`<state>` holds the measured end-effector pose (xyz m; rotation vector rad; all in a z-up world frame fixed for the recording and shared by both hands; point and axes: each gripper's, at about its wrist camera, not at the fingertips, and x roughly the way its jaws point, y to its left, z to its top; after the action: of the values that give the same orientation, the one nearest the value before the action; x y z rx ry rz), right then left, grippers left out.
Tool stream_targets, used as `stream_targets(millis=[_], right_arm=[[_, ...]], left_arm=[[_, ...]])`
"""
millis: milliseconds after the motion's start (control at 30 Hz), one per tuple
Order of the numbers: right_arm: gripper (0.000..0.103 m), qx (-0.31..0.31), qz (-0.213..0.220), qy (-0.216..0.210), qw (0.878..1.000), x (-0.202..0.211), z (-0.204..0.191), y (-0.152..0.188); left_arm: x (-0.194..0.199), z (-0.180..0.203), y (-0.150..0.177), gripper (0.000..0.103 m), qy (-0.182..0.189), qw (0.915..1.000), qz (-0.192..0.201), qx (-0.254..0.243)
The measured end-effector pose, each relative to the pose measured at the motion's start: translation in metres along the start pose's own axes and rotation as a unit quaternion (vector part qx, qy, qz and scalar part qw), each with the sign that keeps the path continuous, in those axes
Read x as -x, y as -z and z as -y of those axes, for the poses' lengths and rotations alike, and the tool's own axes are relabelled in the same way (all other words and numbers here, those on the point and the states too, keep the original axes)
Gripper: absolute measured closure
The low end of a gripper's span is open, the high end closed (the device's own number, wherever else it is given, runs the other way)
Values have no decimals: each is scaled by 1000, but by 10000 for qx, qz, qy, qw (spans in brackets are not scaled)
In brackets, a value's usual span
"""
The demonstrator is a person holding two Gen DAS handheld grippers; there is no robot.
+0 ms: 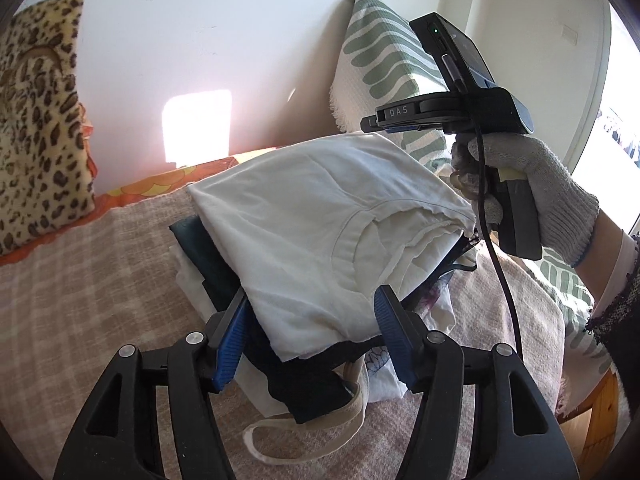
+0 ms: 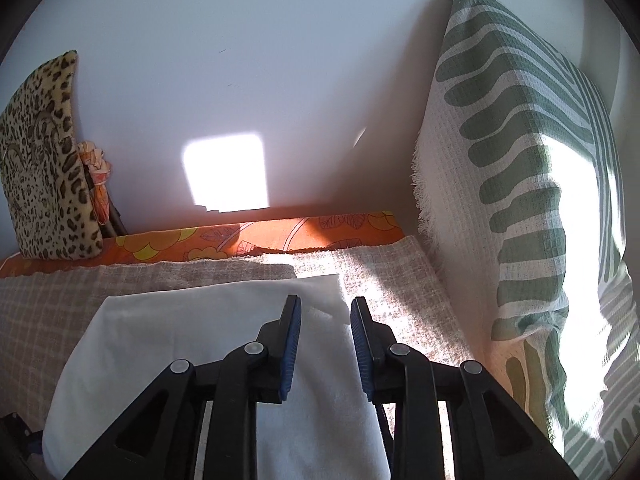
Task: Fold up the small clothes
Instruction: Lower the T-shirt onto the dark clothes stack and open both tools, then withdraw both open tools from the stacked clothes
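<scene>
- Beige checked woven bedspread, white wall behind.
- Folded white cotton garment atop clothes pile.
- Left gripper jaws parted, straddling garment, pads clear.
- Right gripper jaws partly open over garment, gripping nothing.

Green-patterned pillow blocks the right; blanket leftward lies open.

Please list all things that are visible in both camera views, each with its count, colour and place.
Folded white cotton garment: one, white, top of the clothes pile.
Dark folded garment: one, navy-black, under the white one.
Beige strap: one, beige, front of pile.
Checked woven blanket: one, beige-pink, covering the bed.
Orange floral sheet: one, along the wall.
Leopard-print cushion: one, left.
Green-and-white leaf-pattern pillow: one, right.
Left gripper: black, blue pads, open around the white garment.
Right gripper: open above the white garment.
Grey knitted gloved hand: one, holding the right gripper.
</scene>
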<state>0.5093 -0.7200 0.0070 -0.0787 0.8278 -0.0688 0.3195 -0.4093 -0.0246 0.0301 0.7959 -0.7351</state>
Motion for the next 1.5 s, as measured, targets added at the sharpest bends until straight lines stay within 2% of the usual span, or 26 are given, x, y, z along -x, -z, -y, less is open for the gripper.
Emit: stream_targets(millis=[67,100,167,233,367,533,633,900,1000,1033,1133,1233,1500], right_arm=[[53,-73,33,2,10000,6,1,1],[51,-94,54,15,9999,9,0,1],[43,-94,94,51,9999,18,-1,2],[37,-73,143,119,9998,29,-3,4],[36,-125,242,32,9996,49,-5,9],[35,-128,274,-65,9995,69,-13,18],[34,-68,277,17,9996,82,-19,24],[33,-107,464,-3,9989,130,-31,41],[33,-184,524,-67,9984,148,-37,52],[32,-209,551,-88,9982,154,-39,55],[18,-185,671,-15,9976,172,-51,68],[17,-79,753,-80,9971,188,-66,81],[10,200,866,-128,9960,217,-106,113]], left_arm=[[6,-2,1,41,-106,9999,-34,-18],[8,-5,1,40,-155,9999,-54,-8],[14,-9,6,32,-231,9997,-89,-9],[19,-13,10,30,-327,9994,-96,-11],[29,-24,16,30,-378,9991,-166,122],[53,-26,21,30,-442,9989,-41,137],[68,-25,23,30,-486,9988,2,115],[123,-18,31,29,-555,9978,356,46],[143,-17,36,25,-582,9971,494,12],[149,-16,37,24,-595,9968,539,-9],[168,-16,43,22,-618,9958,676,-50],[186,-16,49,21,-607,9952,765,-45],[222,-12,63,8,-691,9923,1004,-207]])
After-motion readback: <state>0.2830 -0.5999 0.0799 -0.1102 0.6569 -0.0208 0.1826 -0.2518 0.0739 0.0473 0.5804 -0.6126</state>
